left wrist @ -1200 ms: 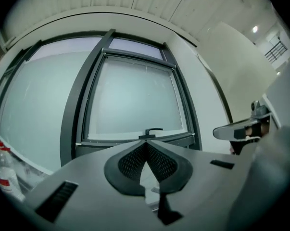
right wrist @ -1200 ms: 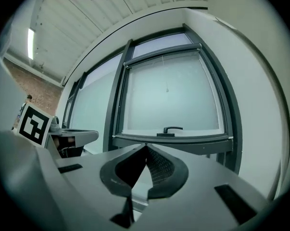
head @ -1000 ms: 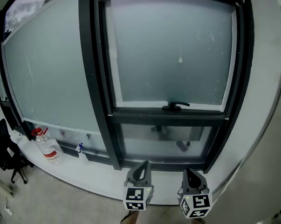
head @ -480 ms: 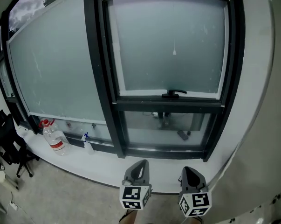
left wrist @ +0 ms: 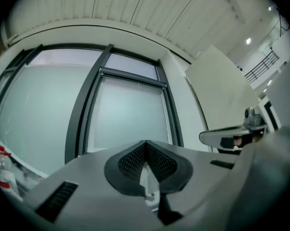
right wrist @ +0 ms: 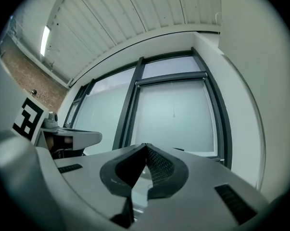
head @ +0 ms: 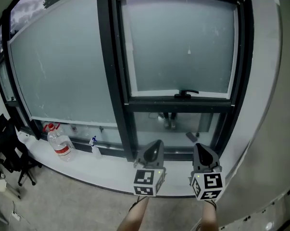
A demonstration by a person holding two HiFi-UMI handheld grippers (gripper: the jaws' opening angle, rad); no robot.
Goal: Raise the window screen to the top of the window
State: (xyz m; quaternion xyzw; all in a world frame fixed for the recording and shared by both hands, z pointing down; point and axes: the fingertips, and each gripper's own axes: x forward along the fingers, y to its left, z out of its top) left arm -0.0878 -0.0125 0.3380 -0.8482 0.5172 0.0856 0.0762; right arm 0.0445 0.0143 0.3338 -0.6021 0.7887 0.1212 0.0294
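1. Hand-held grippers, two: the left and the right are held side by side, low and near, in front of the right part of the window. Each has its jaws pressed together at the tips with nothing between them, and neither touches anything.
2. Window, one dark frame. It has a wide pane on the left and a right section with two panes, upper and lower.
3. Screen, one. I take it to be the pale sheet across the right upper pane, far ahead of and above both hand-held grippers. I cannot tell whether it is fully down. If drawn off-centre it would likely roll crooked or jam, and if let go midway it may snap up or fall back.
4. Sill, one, white, running under the window just beyond the jaw tips.
5. Chair, one, black, at the far left and well clear of the work.
6. Bottles, two: a water bottle and a small spray bottle stand on the sill to the left, well apart from the hand-held grippers. Only a wide swing leftward would topple them.
7. Handle, one, black, on the rail between the two right panes. A hand-held gripper reaching upward could catch and turn it by mistake.
8. Cord pull, one, a small bead on a thin cord hanging mid-pane. This looks like the main hazard: it is tiny and hangs free. The shut jaws must open first, and they may then close on air or let the cord slip.
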